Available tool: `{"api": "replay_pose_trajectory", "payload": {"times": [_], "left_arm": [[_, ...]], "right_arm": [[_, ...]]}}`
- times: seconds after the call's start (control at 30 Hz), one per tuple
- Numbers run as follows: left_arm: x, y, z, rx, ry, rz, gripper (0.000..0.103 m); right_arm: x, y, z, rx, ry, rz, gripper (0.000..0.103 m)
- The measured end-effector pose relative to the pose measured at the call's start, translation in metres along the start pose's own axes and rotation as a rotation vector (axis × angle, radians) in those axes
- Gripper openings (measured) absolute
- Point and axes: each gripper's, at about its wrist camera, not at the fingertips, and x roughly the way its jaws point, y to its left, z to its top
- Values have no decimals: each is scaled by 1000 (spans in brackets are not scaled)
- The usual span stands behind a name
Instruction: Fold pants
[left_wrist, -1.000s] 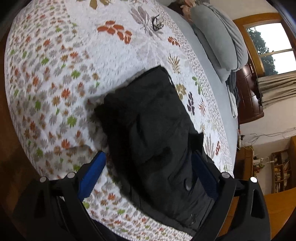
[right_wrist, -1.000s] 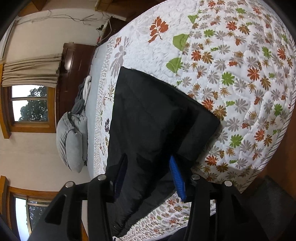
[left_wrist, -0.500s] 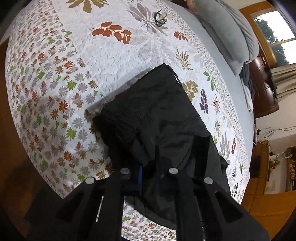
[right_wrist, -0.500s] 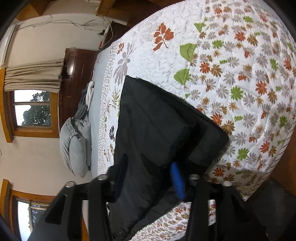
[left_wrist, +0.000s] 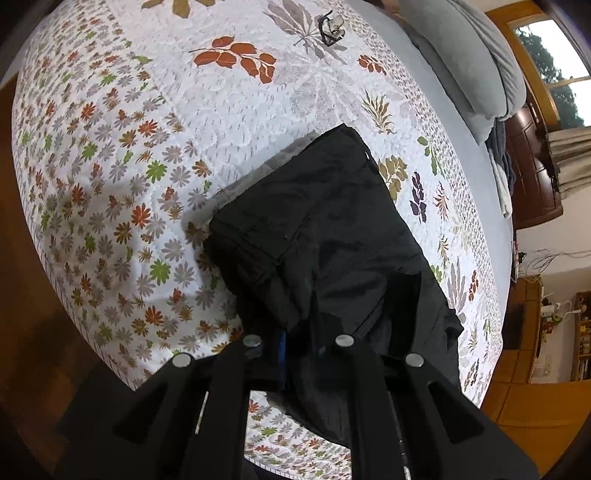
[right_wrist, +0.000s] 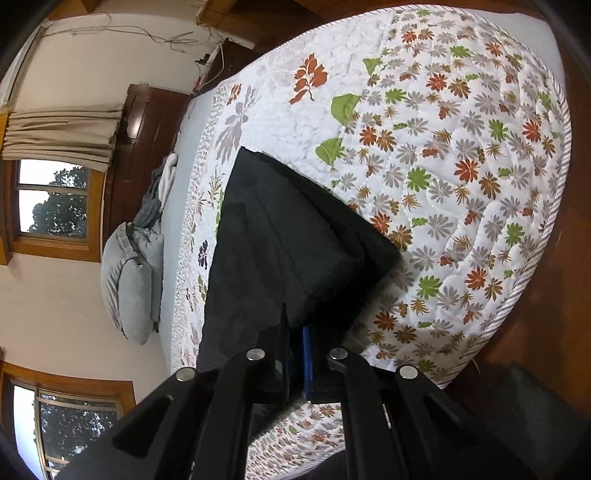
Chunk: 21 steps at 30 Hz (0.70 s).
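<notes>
Both grippers, left gripper and right gripper, are clamped on the near edge of the black pants, partly folded on the floral quilt near its edge; I'm pinching both corners, probably to carry them over evenly.

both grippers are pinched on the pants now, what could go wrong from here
The black pants lie near the edge of the bed; a pull toward the person could drag them off. The left gripper and right gripper each seem to pinch only an edge, so fabric may slip free. Uneven lifting could undo the existing fold.
</notes>
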Motion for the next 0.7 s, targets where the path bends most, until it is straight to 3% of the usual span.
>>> {"api": "replay_pose_trajectory", "payload": {"times": [0.3, 0.4, 0.47, 0.5, 0.57, 0.63, 0.7], "left_arm": [[12, 9, -4, 17, -13, 6, 8], [9, 5, -4, 46, -20, 13, 13], [0, 2, -5, 53, -33, 16, 24], [-11, 0, -5, 69, -63, 43, 32], [-36, -8, -8, 136, -163, 112, 69], [-59, -18, -11, 202, -253, 146, 77], [-71, -27, -13, 249, -281, 144, 84]], "right_arm": [[19, -2, 7, -9, 7, -50, 5], [17, -8, 8, 3, 19, -21, 10], [3, -8, 9, 10, 3, 7, 20], [-7, -8, 10, 10, -21, 13, 32], [-32, -13, 14, 17, -76, 14, 36], [-52, -17, 16, 21, -108, 21, 36], [-62, -14, 16, -1, -119, 23, 36]]}}
